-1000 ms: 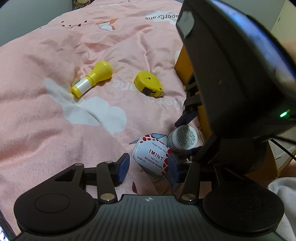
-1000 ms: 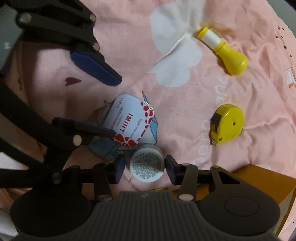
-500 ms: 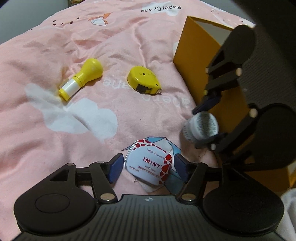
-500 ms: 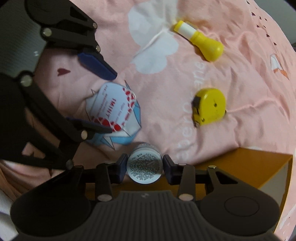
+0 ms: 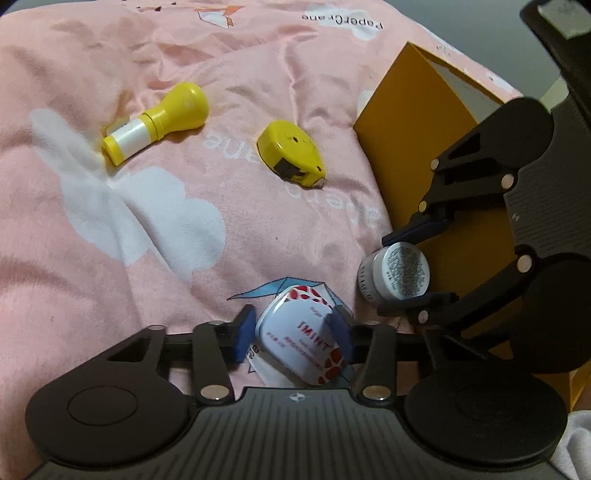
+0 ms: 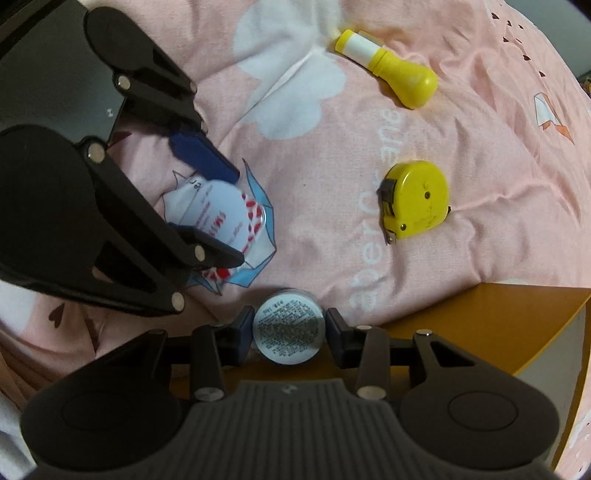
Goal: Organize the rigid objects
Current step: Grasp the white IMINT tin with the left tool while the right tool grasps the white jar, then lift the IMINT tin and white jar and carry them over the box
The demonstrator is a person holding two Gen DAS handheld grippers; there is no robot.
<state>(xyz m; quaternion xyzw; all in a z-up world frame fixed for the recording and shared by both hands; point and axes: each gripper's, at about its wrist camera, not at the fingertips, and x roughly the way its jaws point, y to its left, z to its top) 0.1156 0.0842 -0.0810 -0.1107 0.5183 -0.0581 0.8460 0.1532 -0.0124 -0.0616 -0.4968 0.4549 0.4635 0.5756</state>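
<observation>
Our left gripper (image 5: 291, 334) has the flat white mint tin with red petal print (image 5: 306, 341) between its blue pads, and its jaws are closing on it; the tin sits tilted, one pad at either edge, and we read the pads as pressing on it. Our right gripper (image 6: 289, 334) is clenched on the small round silver-lidded jar with fine printed text on its face (image 6: 289, 332), which hangs just above the edge of the mustard-yellow cardboard box with a pale inside (image 6: 480, 332). In the left wrist view that same jar (image 5: 397, 275) shows between the right gripper's dark fingers (image 5: 413, 230), close beside the box's outer wall (image 5: 417, 147). Under both tools lies a soft pink blanket printed with white clouds, blue and orange paper cranes and pale lettering (image 5: 184, 229), rumpled into shallow folds. Farther out on it rest two loose things, well apart from either gripper: a yellow tape measure with a dark lock tab (image 5: 291, 153), lying on its side near the box's corner, and a yellow bulb-handled stamp with a white band (image 5: 159, 122), lying tipped over beyond it. The two do not touch. A strip of grey wall (image 5: 480, 14) shows past the blanket's far edge, and a bit of white cloth (image 5: 580, 443) sits at the lower right corner.
</observation>
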